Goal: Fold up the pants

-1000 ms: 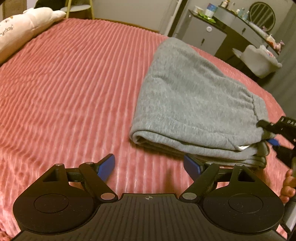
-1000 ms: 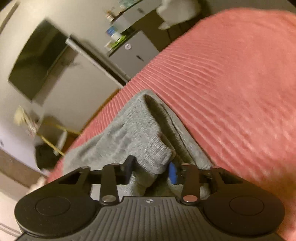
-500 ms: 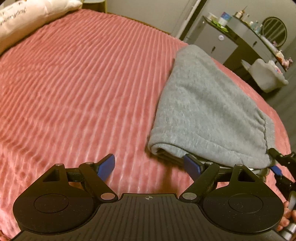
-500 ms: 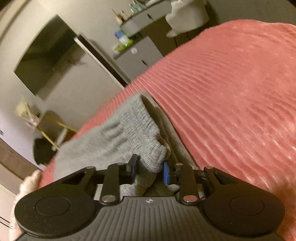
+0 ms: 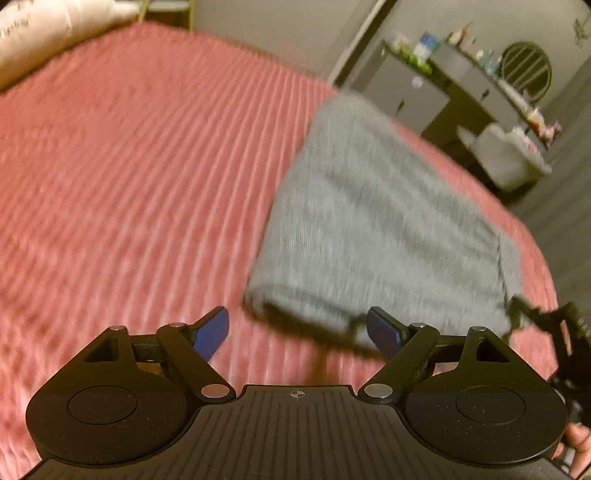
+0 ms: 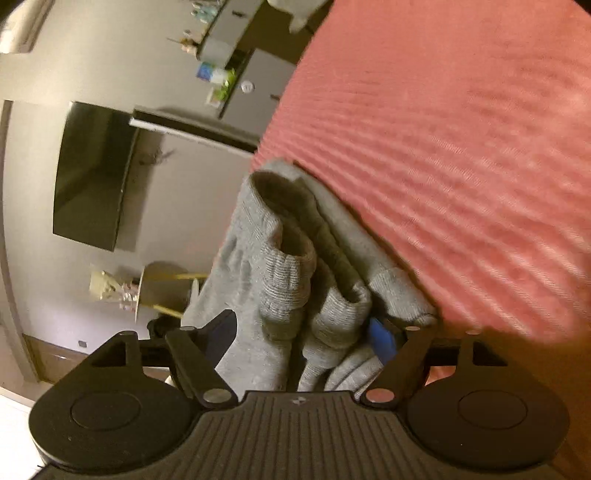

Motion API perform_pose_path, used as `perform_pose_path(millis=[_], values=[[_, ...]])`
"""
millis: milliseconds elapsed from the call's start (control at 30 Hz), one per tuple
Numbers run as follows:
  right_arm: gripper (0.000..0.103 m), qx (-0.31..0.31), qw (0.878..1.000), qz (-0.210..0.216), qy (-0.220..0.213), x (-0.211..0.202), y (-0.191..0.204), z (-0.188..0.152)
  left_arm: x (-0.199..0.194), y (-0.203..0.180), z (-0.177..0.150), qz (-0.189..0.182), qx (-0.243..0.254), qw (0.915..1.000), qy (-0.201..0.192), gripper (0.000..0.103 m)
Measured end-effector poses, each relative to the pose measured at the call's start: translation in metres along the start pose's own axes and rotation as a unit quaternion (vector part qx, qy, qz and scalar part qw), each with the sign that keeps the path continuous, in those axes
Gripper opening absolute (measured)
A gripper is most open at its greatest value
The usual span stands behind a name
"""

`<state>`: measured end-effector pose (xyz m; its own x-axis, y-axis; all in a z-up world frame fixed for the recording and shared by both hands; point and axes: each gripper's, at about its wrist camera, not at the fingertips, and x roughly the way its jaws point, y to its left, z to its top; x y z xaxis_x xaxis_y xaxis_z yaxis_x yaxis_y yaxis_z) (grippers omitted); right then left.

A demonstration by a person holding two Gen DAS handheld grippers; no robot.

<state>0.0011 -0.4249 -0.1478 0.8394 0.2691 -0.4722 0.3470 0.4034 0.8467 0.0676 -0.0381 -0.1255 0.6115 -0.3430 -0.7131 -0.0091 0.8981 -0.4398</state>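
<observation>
Grey folded pants (image 5: 384, 229) lie on the pink ribbed bedspread (image 5: 140, 177), right of centre in the blurred left wrist view. My left gripper (image 5: 298, 330) is open and empty, its right blue pad at the fold's near corner. My right gripper (image 6: 306, 332) stands wide open around the layered ribbed cuffs and waist end of the pants (image 6: 284, 280), which lie between its fingers. The right gripper also shows at the pants' right end in the left wrist view (image 5: 554, 325).
A cream pillow (image 5: 48, 33) lies at the bed's far left. A grey cabinet with bottles (image 5: 436, 85) and a white chair (image 5: 506, 155) stand beyond the bed. A dark wall TV (image 6: 92, 173) appears in the right wrist view.
My right gripper has opened wide from its grip on the cuffs and rolled sideways. My left gripper has shifted, the pants' fold now nearer its right finger.
</observation>
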Motion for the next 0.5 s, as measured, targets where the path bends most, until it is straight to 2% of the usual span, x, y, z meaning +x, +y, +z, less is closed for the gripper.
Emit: perform_pose_path(millis=[33,67,133,167,200,233,300,367,433,500], values=[[0.068,-0.016,1.0,-0.007,0.0,0.003,0.005,0.001,-0.003,0.0,0.005,0.0,0.002,0.9999,-0.01,0.087],[0.05,-0.044,0.999,-0.024,0.001,0.003,0.013,0.002,-0.004,-0.001,0.012,0.001,0.005,0.9998,-0.02,0.088],[0.05,-0.117,0.992,-0.046,0.004,0.004,0.031,0.004,0.0,-0.005,0.03,0.005,0.017,0.9995,-0.025,0.088],[0.052,-0.147,0.988,-0.057,0.009,0.004,0.037,0.005,0.005,-0.009,0.041,0.01,0.026,0.9993,-0.023,0.088],[0.06,-0.16,0.985,-0.066,0.008,0.001,0.039,0.007,0.01,-0.013,0.05,0.013,0.038,0.9989,-0.023,0.088],[0.062,-0.17,0.983,-0.073,-0.004,-0.004,0.04,0.009,0.015,-0.019,0.056,0.017,0.047,0.9984,-0.025,0.089],[0.082,-0.187,0.978,-0.079,-0.036,-0.017,0.046,0.013,0.033,-0.031,0.072,0.019,0.073,0.9968,-0.025,0.094],[0.097,-0.203,0.975,-0.073,-0.057,-0.022,0.049,0.019,0.055,-0.04,0.086,0.008,0.091,0.9958,-0.006,0.094],[0.099,-0.217,0.974,-0.06,-0.027,-0.008,0.053,0.03,0.084,-0.049,0.097,-0.014,0.115,0.9928,0.03,0.094],[0.099,-0.229,0.972,-0.048,0.027,0.017,0.053,0.043,0.109,-0.052,0.102,-0.025,0.14,0.9873,0.071,0.095]])
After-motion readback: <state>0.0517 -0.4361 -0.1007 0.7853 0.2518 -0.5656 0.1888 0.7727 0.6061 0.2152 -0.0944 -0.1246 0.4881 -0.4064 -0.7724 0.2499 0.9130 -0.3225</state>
